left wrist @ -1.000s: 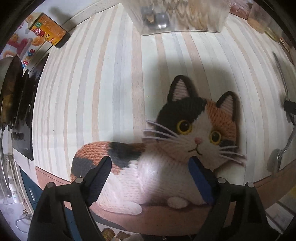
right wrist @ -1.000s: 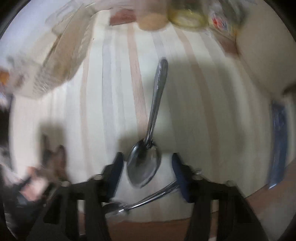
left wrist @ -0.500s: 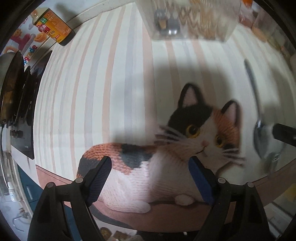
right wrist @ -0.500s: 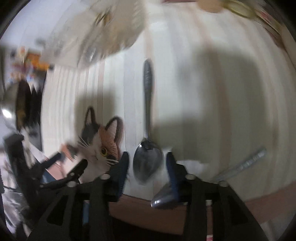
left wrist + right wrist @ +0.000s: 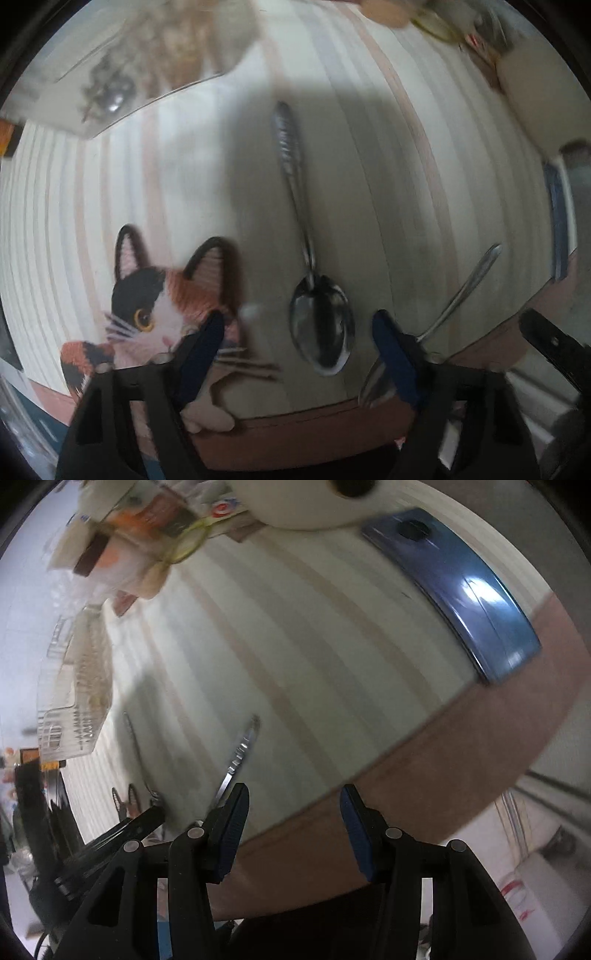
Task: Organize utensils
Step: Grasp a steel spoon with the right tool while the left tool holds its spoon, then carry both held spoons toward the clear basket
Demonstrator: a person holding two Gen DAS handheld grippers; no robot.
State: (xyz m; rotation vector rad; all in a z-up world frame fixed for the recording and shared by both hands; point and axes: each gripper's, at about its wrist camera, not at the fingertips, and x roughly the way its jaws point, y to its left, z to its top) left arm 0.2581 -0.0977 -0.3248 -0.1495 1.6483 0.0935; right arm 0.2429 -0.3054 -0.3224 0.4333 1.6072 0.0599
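Bin (image 5: 122, 62) holds blurred metal pieces; left tool (image 5: 295, 343) closing, spoon (image 5: 321, 325) between, ungripped.

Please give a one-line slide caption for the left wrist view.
Left gripper closing over a spoon on the striped mat.

big steel spoon (image 5: 320, 325) lies flat on striped mat, bowl up & near edge, handle pointing away. 2nd spoon (image 5: 458, 295) just right, angled, bowl at mat edge.
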